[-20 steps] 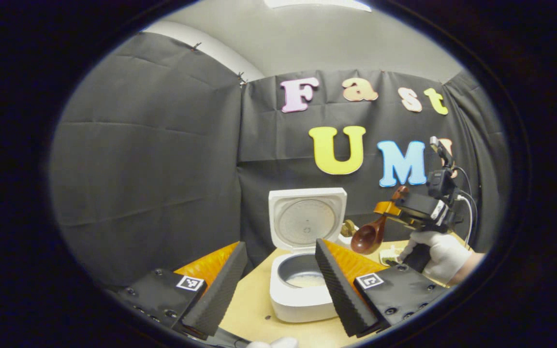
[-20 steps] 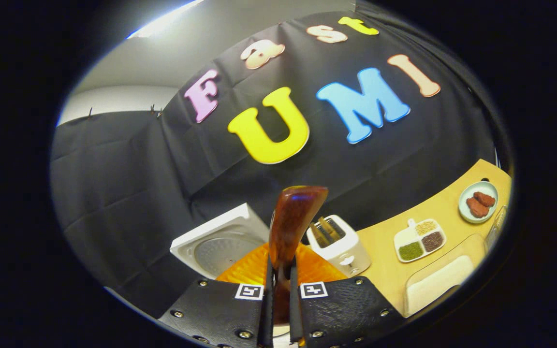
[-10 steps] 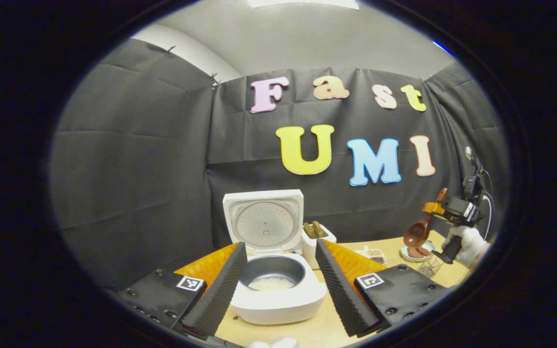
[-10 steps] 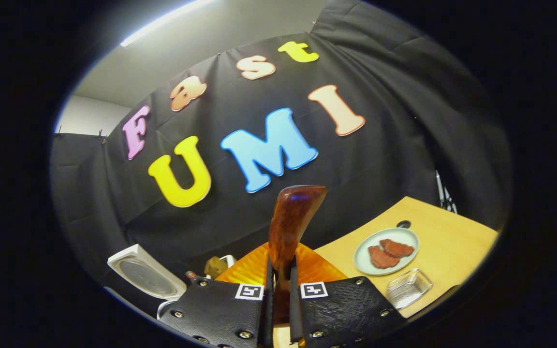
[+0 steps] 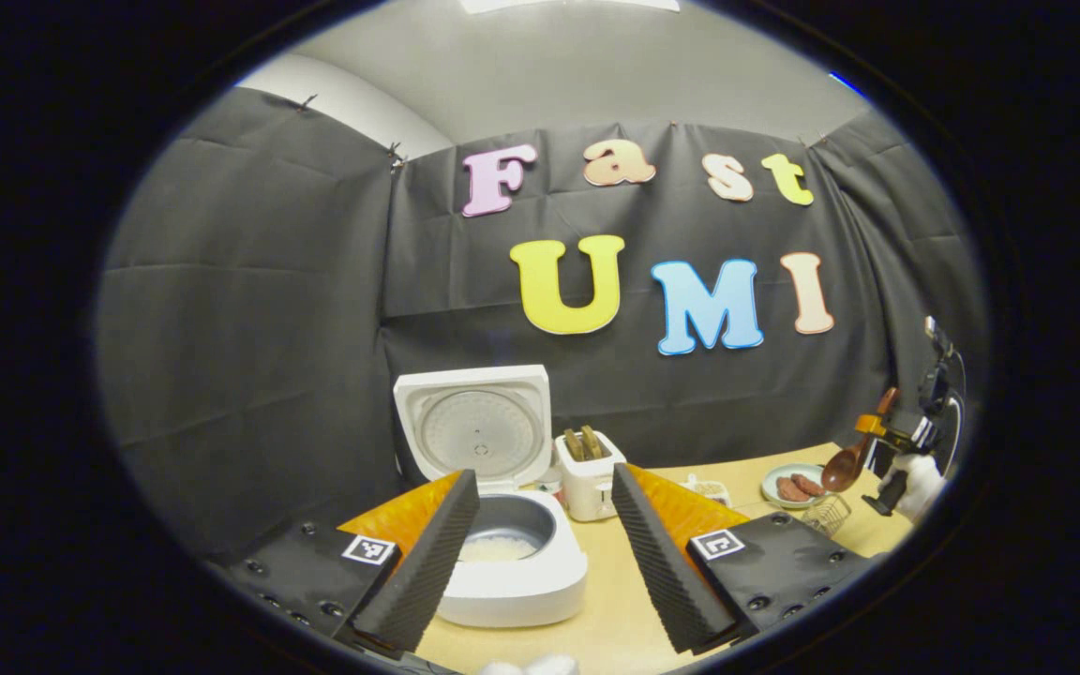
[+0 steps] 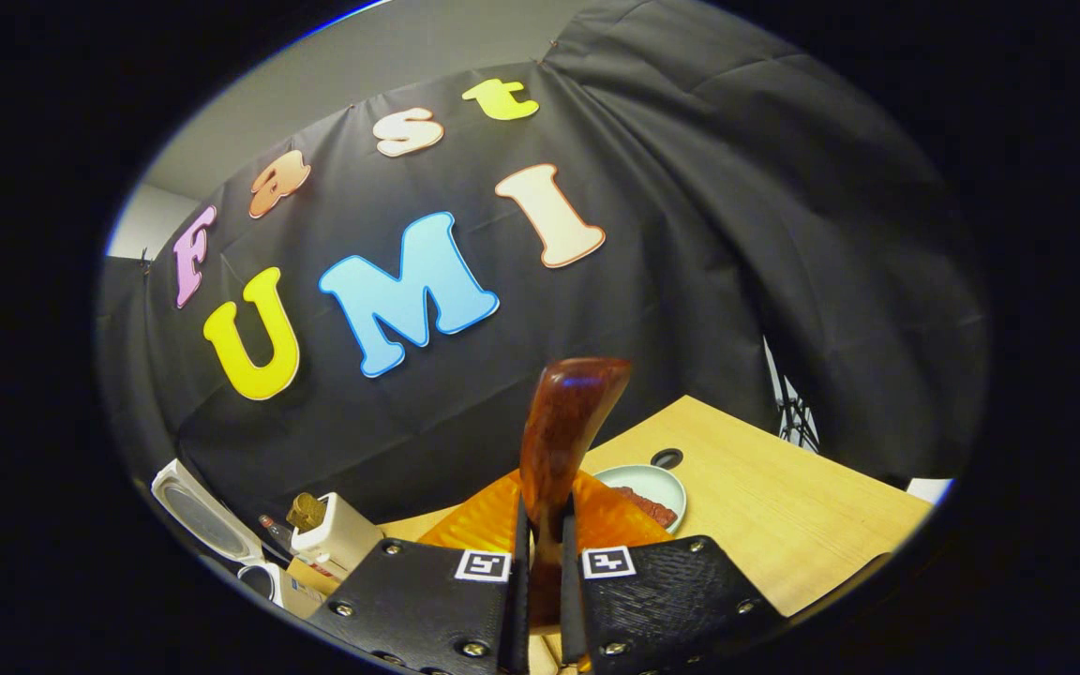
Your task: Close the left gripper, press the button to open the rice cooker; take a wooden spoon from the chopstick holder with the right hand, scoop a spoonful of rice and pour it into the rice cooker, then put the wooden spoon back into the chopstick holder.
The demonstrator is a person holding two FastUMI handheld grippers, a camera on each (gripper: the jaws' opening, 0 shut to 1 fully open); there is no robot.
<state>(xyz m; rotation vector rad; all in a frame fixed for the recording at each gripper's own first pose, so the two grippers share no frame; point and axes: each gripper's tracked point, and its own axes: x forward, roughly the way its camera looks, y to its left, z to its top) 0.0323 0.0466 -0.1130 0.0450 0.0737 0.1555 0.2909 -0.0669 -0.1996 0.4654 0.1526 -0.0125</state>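
Observation:
The white rice cooker (image 5: 512, 586) stands with its lid (image 5: 474, 427) up and pale rice (image 5: 491, 548) in the pot. My left gripper (image 5: 543, 473) hangs open in front of it, with the pot behind its left finger. Far right, a gloved hand (image 5: 915, 473) holds my right gripper (image 5: 879, 439), from which the wooden spoon (image 5: 842, 469) hangs bowl-down over the table's right end. In the right gripper view, my right gripper (image 6: 543, 514) is shut on the wooden spoon (image 6: 568, 412), whose handle end sticks up. The cooker's lid (image 6: 198, 511) sits far left.
A white toaster (image 5: 587, 469) with bread stands right of the cooker, also seen as the toaster (image 6: 334, 532). A plate of meat (image 5: 791, 486), a small clear container (image 5: 826, 514) and a divided dish (image 5: 709, 487) lie on the wooden table (image 6: 784, 525). The plate (image 6: 652, 487) lies behind my right fingers.
My right gripper has carried the spoon away from the cooker towards the table's right end. The left gripper has turned right, so the cooker now sits further left in its view.

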